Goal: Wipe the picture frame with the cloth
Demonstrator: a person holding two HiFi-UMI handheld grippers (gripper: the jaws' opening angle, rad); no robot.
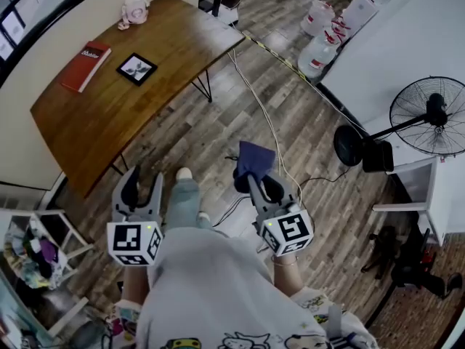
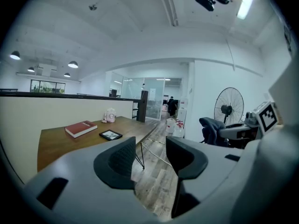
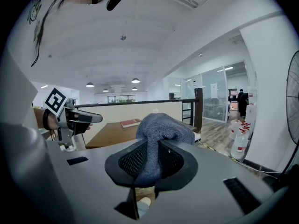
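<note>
Plainly, the wiping has not begun. At the far left stands the wooden table (image 1: 87, 133), and on it, from left to right, lie a red book (image 1: 86, 65), the picture frame (image 1: 136, 68) flat on its back with its dark border up, and, further off, a pink object (image 1: 134, 9) near the far edge. The frame is untouched, well apart from both grippers, with open floor between them and the table.

Nearer, the left gripper (image 1: 144, 184) points toward the table with its jaws standing apart and nothing between them. Its own view shows only the floor and a table leg through the gap. To its right, the right gripper (image 1: 258, 182) has its jaws closed on the dark blue cloth (image 1: 256, 158), which bunches up above the pads. So I judge that one part is done, the cloth being in hand. The walk to the table and the whole wipe are left.

Further right are water jugs (image 1: 320, 38) by the wall, and a floor fan (image 1: 429, 115).

As for writing, the book's cover bears a white title too small to read. The gripper cubes carry only black-and-white square markers.
</note>
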